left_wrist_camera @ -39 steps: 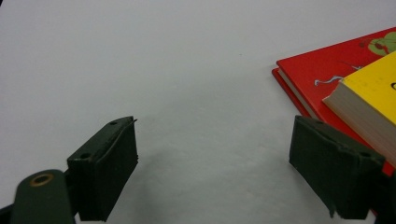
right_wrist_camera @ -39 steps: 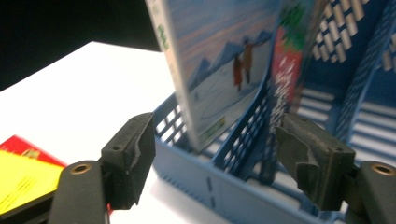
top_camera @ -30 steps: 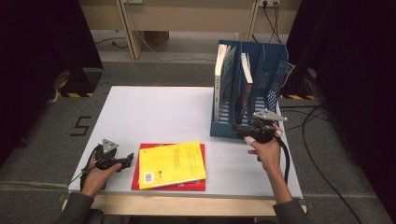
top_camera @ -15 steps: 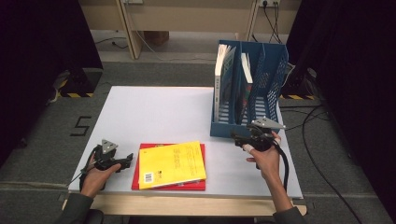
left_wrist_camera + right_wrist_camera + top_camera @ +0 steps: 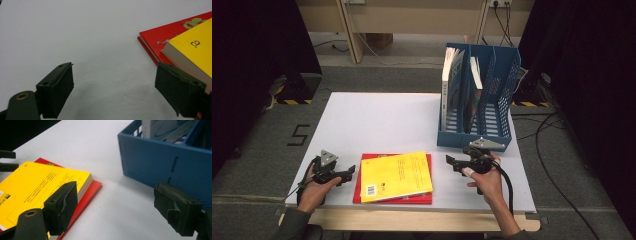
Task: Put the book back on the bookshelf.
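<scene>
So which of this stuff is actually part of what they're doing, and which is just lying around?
Part of the job:
- yellow book, on top of the stack
- red book beneath it
- blue file rack, two books already standing in it
- right tongs, open, beside the stack
- left tongs, open

Just lying about:
- cables on the floor
- white table itself

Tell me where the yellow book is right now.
In the high view the yellow book lies flat on the red book near the table's front edge, between both claws.

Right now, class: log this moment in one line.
left gripper: open, empty | right gripper: opening, empty, nearing yellow book | stack: on red book
</scene>
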A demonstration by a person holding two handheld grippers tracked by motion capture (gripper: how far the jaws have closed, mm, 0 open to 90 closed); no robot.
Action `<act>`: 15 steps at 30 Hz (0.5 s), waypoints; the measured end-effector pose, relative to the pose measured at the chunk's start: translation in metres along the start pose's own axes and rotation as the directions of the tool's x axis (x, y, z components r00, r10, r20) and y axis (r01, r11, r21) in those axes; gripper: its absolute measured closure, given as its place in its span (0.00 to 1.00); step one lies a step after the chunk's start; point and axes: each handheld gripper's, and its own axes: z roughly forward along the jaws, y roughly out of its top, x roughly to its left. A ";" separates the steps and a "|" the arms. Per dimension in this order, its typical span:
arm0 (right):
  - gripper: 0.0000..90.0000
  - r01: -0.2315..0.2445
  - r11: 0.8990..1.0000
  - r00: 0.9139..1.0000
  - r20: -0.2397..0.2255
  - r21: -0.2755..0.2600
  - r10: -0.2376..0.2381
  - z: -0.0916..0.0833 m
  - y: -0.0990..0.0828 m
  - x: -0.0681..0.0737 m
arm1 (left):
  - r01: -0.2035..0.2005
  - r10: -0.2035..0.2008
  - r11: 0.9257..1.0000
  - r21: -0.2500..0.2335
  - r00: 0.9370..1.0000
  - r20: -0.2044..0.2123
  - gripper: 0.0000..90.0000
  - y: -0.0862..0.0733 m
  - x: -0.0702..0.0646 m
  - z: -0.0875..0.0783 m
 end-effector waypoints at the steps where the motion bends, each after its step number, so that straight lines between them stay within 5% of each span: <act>1: 0.22 0.003 1.000 1.000 0.000 0.006 -0.003 0.001 -0.001 0.002 | -0.006 0.006 1.000 -0.002 1.000 0.005 0.16 0.000 -0.002 -0.001; 10: 0.22 0.002 0.997 0.997 -0.079 0.075 0.003 0.016 -0.022 0.020 | -0.079 0.078 0.997 0.008 0.995 0.062 0.16 -0.004 -0.025 -0.017; 12: 0.22 0.007 0.996 0.995 -0.101 0.088 0.002 0.020 -0.025 0.024 | -0.112 0.112 0.994 0.009 0.993 0.043 0.18 -0.006 -0.031 -0.018; 15: 0.22 0.000 0.995 0.992 -0.124 0.101 0.012 0.023 -0.027 0.029 | -0.109 0.108 0.994 0.015 0.993 0.046 0.22 -0.006 -0.033 -0.020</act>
